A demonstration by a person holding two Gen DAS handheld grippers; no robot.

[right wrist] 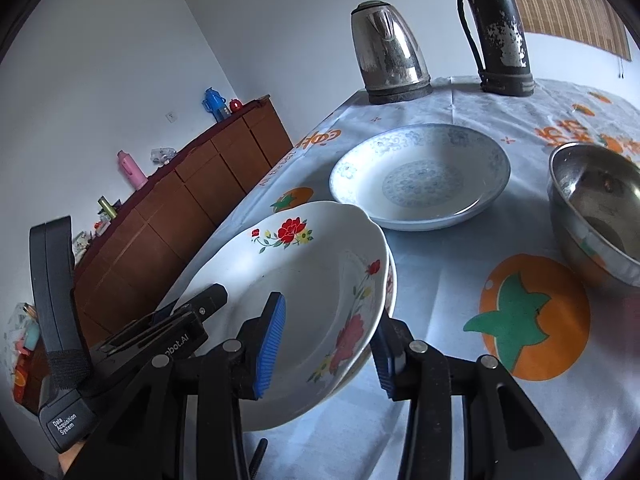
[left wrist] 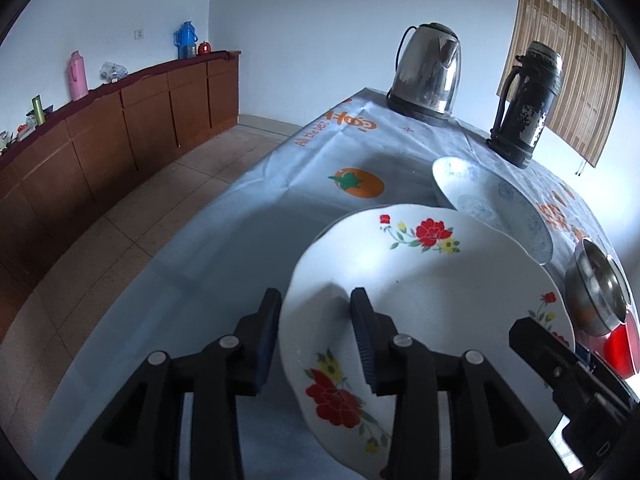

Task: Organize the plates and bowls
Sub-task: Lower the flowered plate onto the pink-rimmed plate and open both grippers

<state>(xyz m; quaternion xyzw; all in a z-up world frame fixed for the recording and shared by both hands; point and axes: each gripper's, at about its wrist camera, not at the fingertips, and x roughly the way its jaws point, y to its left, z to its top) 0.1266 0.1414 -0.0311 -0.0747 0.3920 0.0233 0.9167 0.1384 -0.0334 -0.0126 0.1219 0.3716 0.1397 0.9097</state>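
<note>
Stacking: my left hand-held gripper (left wrist: 316,336) and right hand-held gripper (right wrist: 328,344) both straddle the floral plate's (right wrist: 304,280) rim, spread; next, release and withdraw

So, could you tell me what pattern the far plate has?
Pale blue floral motifs on white plate; right wrist view shows it best.

A home dining room: a table (right wrist: 440,280) under a printed plastic cloth carries a kettle (right wrist: 386,52), a worn flask (right wrist: 498,28), plates and a steel bowl (right wrist: 596,208). A wooden sideboard (left wrist: 120,120) along the wall holds thermoses; the floor is tiled.
</note>
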